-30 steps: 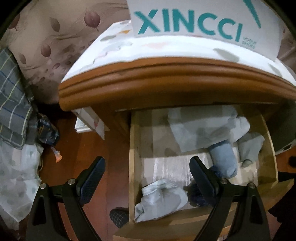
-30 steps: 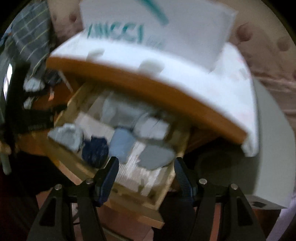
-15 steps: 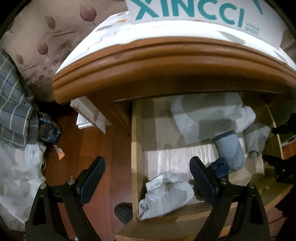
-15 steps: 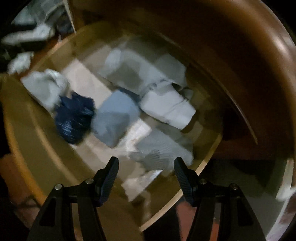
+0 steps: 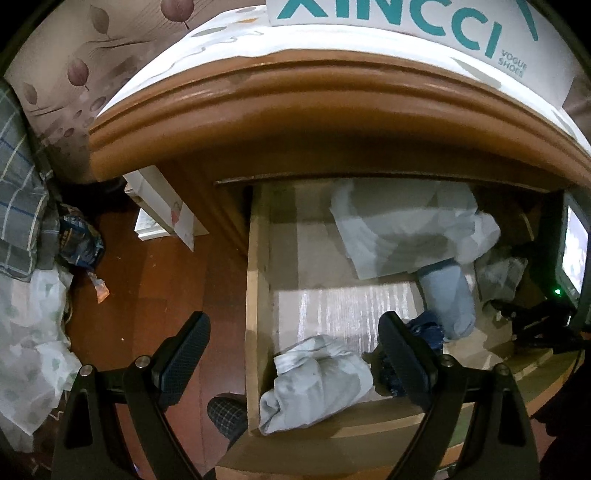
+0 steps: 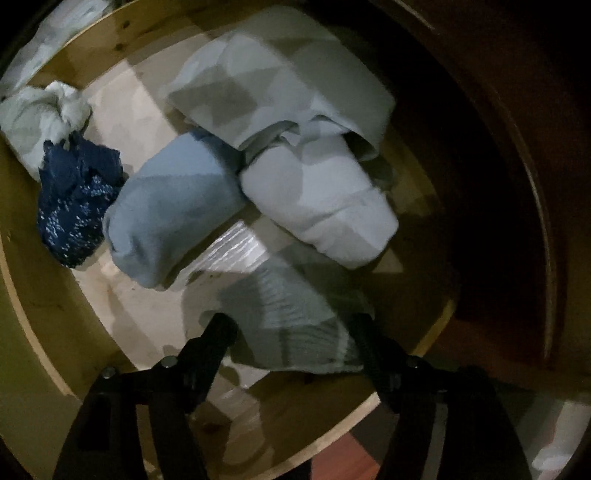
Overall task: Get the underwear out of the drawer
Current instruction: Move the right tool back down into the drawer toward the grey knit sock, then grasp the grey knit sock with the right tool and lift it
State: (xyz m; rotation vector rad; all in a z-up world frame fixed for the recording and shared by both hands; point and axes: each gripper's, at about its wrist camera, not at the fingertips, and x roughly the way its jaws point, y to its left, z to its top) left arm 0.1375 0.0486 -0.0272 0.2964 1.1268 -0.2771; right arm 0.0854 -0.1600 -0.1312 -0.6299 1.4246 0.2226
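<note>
Grey ribbed underwear (image 6: 291,325) between right claw (image 6: 291,332), only there.

A brown wooden cabinet with a rounded, moulded top edge (image 5: 332,107) occupies the centre. A white printed cloth (image 5: 207,48) covers its top and carries a white box with teal lettering (image 5: 424,26). The reddish-brown wooden floor (image 5: 155,280) lies left of it. A leaf-patterned beige fabric (image 5: 66,66) stands behind. Lighting is dim, with deep shadow under the cabinet top.
</note>
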